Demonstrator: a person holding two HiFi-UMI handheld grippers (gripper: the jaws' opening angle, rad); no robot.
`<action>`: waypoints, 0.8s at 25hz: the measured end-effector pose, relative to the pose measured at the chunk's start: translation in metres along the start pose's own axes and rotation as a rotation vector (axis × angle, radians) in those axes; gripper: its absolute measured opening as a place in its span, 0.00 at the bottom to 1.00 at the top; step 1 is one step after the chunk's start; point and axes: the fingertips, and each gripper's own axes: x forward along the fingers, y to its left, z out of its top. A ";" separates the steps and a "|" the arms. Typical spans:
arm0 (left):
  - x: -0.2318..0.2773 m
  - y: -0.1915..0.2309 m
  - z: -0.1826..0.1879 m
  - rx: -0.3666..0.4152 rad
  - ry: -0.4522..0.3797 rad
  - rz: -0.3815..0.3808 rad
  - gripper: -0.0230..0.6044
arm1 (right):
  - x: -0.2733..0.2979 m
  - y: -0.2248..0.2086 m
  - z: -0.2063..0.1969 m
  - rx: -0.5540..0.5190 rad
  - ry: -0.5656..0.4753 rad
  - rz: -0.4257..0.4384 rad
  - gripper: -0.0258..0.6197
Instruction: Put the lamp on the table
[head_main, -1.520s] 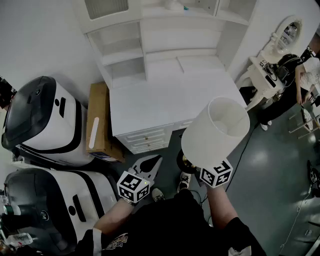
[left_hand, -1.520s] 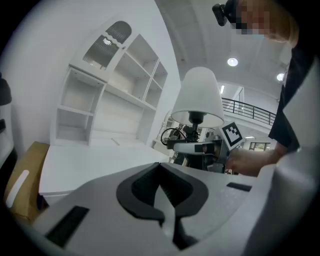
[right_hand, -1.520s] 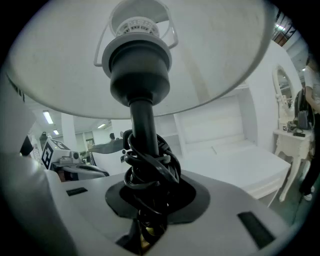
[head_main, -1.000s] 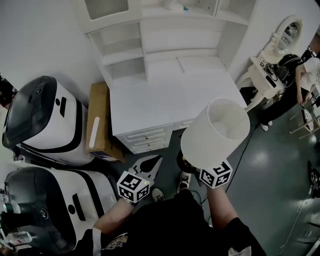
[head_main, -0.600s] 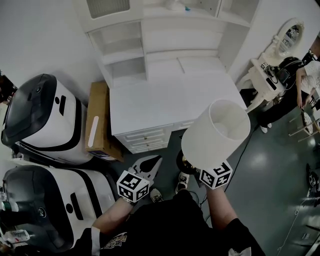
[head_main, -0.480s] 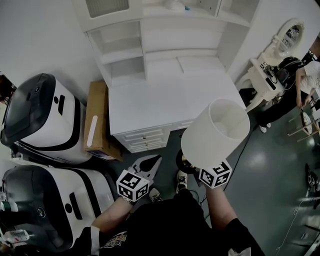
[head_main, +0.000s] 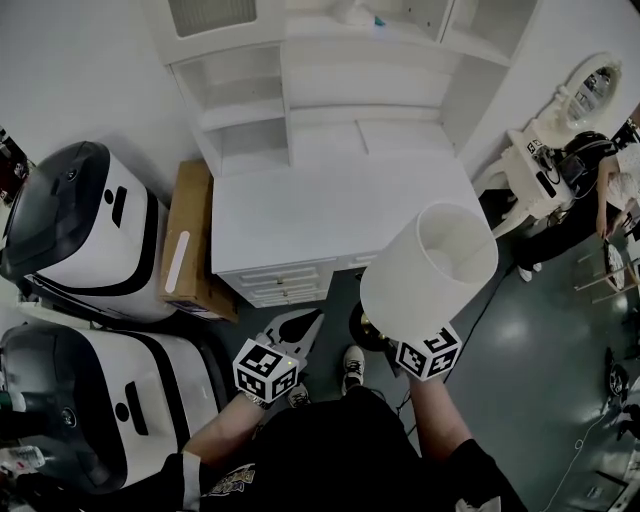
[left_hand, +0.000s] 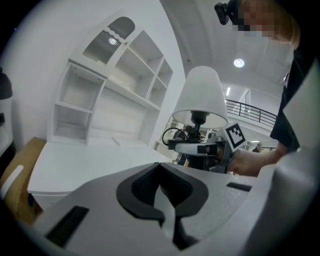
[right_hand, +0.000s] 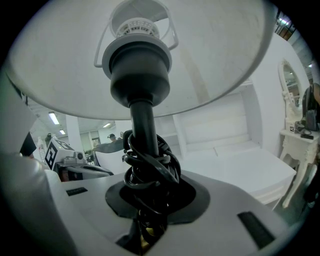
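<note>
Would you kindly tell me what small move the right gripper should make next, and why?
Probably carry the lamp forward over the white table, keeping it upright. The right gripper is clamped on its stem, and its base hangs above the floor in front of the table.

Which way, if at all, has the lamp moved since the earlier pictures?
Yes, slightly: the lamp has edged toward the white desk, which shows a little larger behind it in the right gripper view.

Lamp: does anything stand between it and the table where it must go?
Nothing visible does. The lamp, clamped in the right tool, hangs just before the front edge of the table, whose top is bare.
</note>
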 end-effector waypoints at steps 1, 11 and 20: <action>0.004 0.000 0.001 -0.002 -0.001 0.005 0.05 | 0.000 -0.004 0.001 0.000 0.002 0.005 0.20; 0.045 -0.008 0.013 -0.010 -0.006 0.046 0.05 | 0.006 -0.045 0.012 -0.019 0.025 0.057 0.20; 0.072 0.000 0.020 -0.019 -0.018 0.088 0.05 | 0.019 -0.073 0.020 -0.024 0.029 0.097 0.20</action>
